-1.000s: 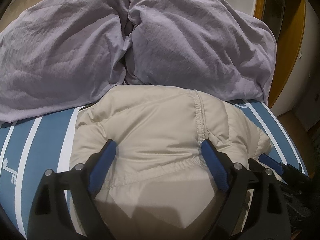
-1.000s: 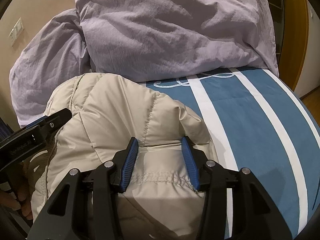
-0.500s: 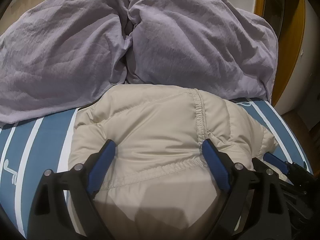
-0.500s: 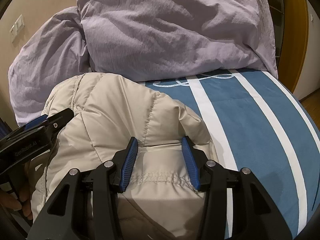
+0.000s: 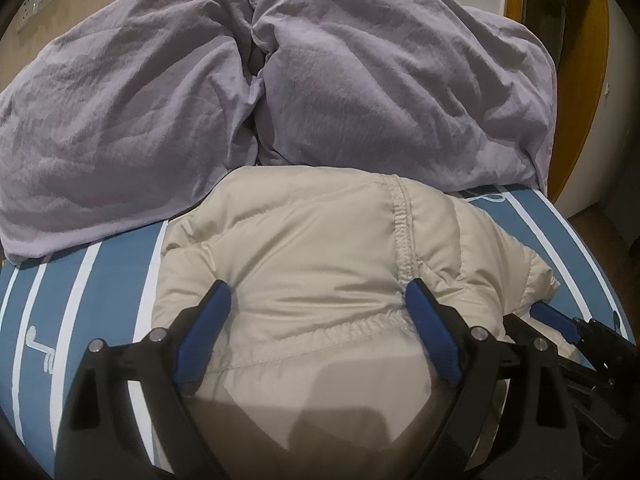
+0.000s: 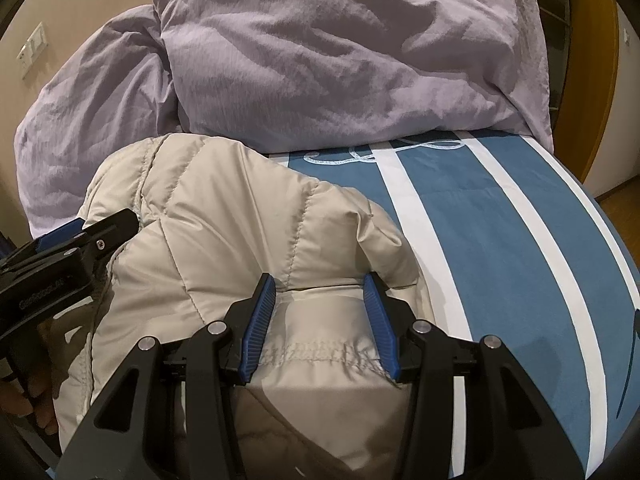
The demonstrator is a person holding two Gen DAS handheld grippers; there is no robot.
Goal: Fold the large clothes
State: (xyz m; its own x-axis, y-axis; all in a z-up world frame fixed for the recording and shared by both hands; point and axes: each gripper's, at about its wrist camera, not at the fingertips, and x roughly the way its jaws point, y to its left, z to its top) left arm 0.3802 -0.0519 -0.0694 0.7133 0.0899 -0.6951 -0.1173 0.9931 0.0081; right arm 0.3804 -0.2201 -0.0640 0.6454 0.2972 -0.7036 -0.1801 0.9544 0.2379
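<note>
**Nothing moved; jacket sits bunched on bed**

Beige puffer jacket [image 5: 320, 264] lies near edge of striped bed [image 6: 500, 240], lilac duvet [image 5: 360, 80] far behind; left gripper [image 5: 318, 304] spread wide over it, right gripper [image 6: 320, 312] half-spread, neither pinching; unchanged from a second ago, so fold looks paused or finished.

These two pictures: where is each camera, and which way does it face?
Left wrist: on the left gripper, angled down over the beige jacket toward the lilac duvet; right gripper at its right edge.
Right wrist: on the right gripper, same aim; left gripper at left.
Shared: jacket, duvet, striped bedspread.
</note>
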